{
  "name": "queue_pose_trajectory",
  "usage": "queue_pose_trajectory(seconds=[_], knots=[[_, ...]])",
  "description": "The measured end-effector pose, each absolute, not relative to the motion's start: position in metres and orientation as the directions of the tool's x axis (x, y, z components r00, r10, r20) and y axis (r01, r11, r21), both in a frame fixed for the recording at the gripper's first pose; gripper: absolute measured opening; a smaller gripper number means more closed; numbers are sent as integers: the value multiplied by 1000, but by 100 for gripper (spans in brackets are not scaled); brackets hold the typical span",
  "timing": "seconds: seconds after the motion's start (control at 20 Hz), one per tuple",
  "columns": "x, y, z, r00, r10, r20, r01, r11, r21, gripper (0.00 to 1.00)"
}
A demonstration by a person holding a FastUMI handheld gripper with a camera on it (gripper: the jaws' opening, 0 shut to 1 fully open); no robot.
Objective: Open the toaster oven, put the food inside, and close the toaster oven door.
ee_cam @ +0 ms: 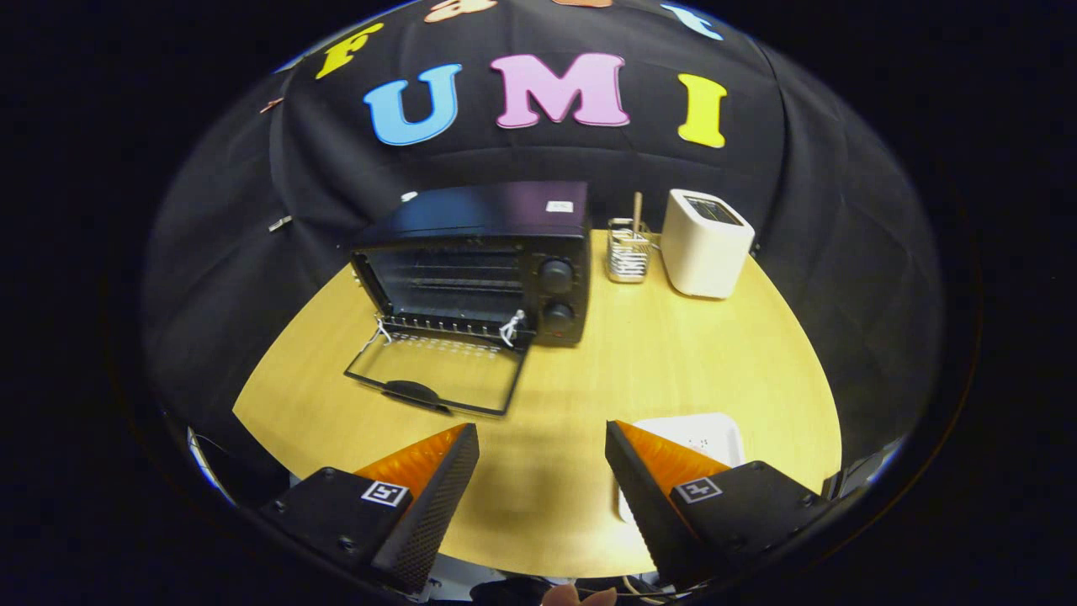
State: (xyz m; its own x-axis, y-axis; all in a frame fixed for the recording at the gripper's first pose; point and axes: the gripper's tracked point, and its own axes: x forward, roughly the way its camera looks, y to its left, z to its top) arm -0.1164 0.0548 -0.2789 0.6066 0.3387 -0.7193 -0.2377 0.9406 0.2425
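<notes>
Gaping black toaster oven [484, 261], door [437, 379] flat; tool [542, 471] spread, empty.

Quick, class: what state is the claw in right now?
Claw: open, holding nothing, above the table.

Light wooden counter [639, 370], rounded along its edges. Toward the back left, a black toaster oven [488, 252], its glass door [437, 379] dropped flat onto the wood. Along the back edge to its right, a small wire rack [628, 251], then a white toaster [705, 242] just beside it. Near the front edge, a white tray [702, 433], partly hidden.
</notes>
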Motion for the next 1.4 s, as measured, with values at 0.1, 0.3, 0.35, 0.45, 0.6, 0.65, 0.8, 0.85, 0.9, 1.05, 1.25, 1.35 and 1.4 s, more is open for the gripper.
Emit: queue_pose_trajectory(seconds=[0.1,0.3,0.35,0.45,0.6,0.65,0.8,0.85,0.9,1.05,1.25,1.35,1.4], knots=[[-118,26,-289,564,340,-753,-236,940,247,99],[-114,-29,-312,481,345,-806,-248,935,252,98],[-111,-43,-319,461,346,-817,-243,935,258,99],[-105,-68,-338,410,348,-843,-222,935,278,99],[-100,-100,-382,298,338,-893,-197,937,289,99],[-99,-109,-395,262,341,-903,-189,935,299,97],[-99,-121,-432,178,347,-921,-183,931,316,87],[-100,-124,-439,154,349,-924,-187,929,320,77],[-100,-124,-446,136,353,-926,-190,926,325,75],[-103,-123,-464,73,345,-936,-186,927,327,54],[-99,-121,-468,47,366,-929,-158,921,355,17],[-99,-122,-469,41,409,-911,-148,905,400,8],[-98,-121,-471,40,430,-902,-120,898,423,8]])
